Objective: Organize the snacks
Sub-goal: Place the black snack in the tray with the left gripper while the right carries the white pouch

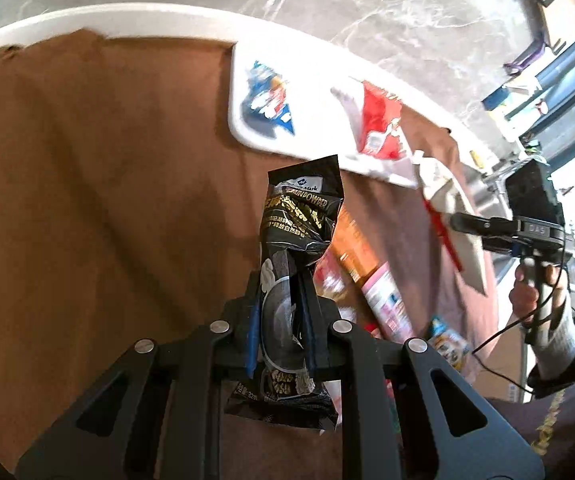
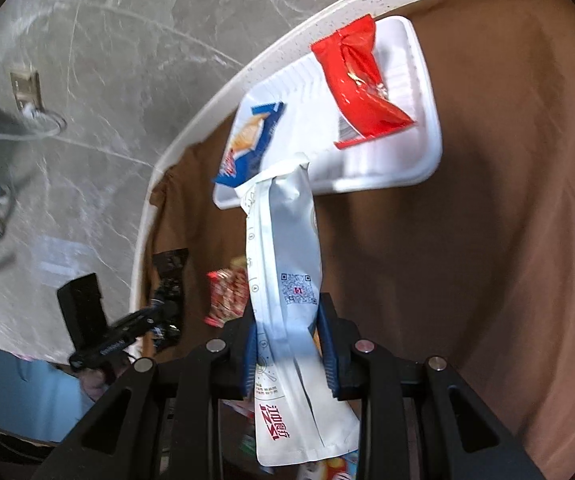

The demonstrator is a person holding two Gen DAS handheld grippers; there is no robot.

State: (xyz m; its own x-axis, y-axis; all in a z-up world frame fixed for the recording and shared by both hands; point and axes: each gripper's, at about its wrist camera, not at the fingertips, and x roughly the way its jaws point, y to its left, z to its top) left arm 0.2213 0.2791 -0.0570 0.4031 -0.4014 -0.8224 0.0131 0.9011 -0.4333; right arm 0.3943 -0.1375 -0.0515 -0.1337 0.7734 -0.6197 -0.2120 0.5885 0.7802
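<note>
Two packets already lie on the white tray (image 2: pixel 427 148) ahead of both tongs; the left tongs (image 1: pixel 281 320) clamp a black packet (image 1: pixel 299 220), the right tongs (image 2: pixel 287 344) a white pouch (image 2: pixel 287 256), with loose snacks (image 1: pixel 383 300) waiting beside them on the desk (image 1: pixel 87 200).

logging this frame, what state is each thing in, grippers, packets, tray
left gripper: shut on black packet
black packet: held upright, off the cloth
right gripper: shut on white packet
white packet: held, lifted near the tray
white tray: on the brown cloth, partly filled
red packet: lying in tray
blue packet: lying in tray, at its end
</note>
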